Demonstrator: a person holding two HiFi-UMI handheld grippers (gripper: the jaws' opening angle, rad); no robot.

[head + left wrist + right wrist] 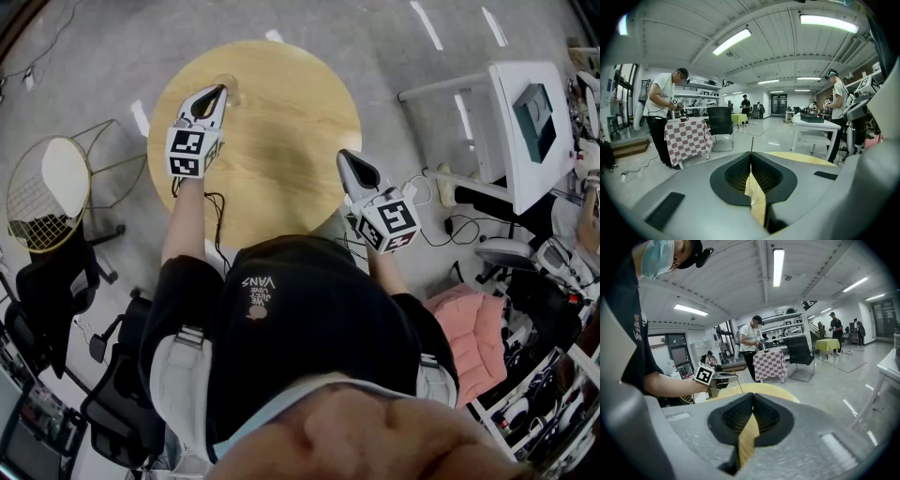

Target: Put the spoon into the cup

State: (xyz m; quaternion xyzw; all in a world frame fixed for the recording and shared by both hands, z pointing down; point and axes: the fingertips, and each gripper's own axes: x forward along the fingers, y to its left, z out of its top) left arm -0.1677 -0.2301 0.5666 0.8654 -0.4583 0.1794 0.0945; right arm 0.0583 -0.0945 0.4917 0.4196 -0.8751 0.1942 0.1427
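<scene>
A round wooden table (281,141) stands in front of me. My left gripper (221,91) is over its far left edge, jaws shut on a thin spoon handle (752,145) that sticks out past the tips. In the right gripper view the same thin spoon (738,383) points down from the left gripper (735,377) toward the table. A faint clear cup (231,84) sits just beyond those tips; whether the spoon touches it I cannot tell. My right gripper (343,155) hovers at the table's right edge, shut with nothing in it (752,397).
A wire chair (47,192) stands left of the table, with black office chairs (47,291) nearer me. A white desk (525,122) and a pink cloth (473,333) are on the right. Cables lie on the floor. Other people work at a checkered table (686,136).
</scene>
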